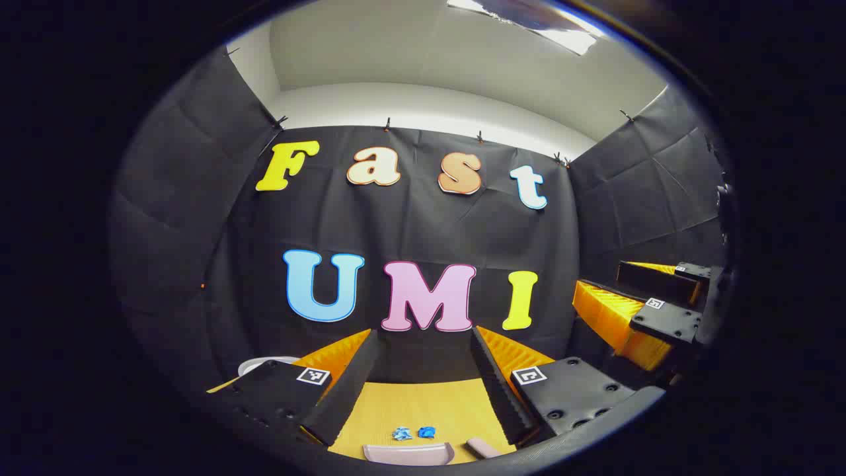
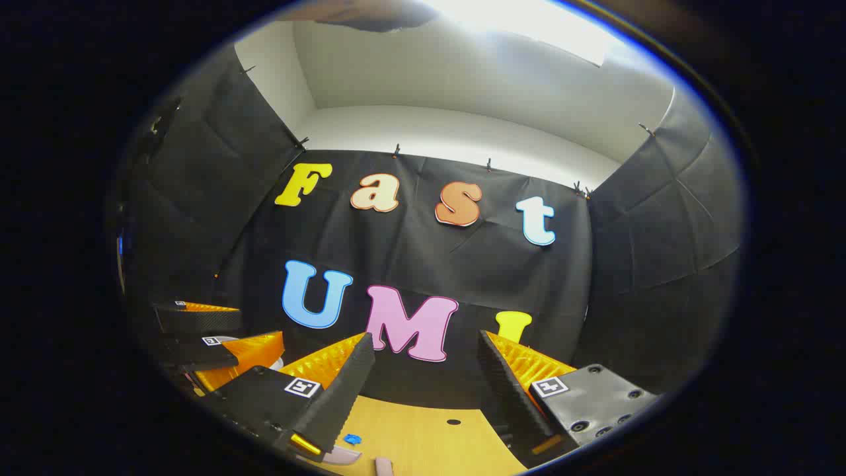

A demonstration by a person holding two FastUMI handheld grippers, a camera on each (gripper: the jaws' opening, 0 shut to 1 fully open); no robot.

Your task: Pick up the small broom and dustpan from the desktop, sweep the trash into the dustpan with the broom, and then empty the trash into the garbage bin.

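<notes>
While both claws hang above the desktop with their fingers spread apart and nothing between them, neither tool has been picked up. The left gripper (image 1: 423,357) looks down on the desktop (image 1: 410,410), where two small blue scraps of trash (image 1: 413,433) lie just beyond a pale pink edge that is probably the dustpan (image 1: 408,453). Just beside it to the right a pale pink rounded end pokes into sight, likely the broom (image 1: 482,447), though so little of either shows at the bottom rim that I would not swear which is which. The right gripper (image 2: 423,367) sees one blue scrap (image 2: 352,439) near its own left finger, with the same two pink shapes below.

The risks come from crowding. The scraps lie very close to the dustpan's lip, so a finger coming down carelessly could flick them away or push the pan over them. The two tools lie near each other, so a claw reaching for one may nudge the other. The claws are also near each other and could collide if both descend together.
</notes>
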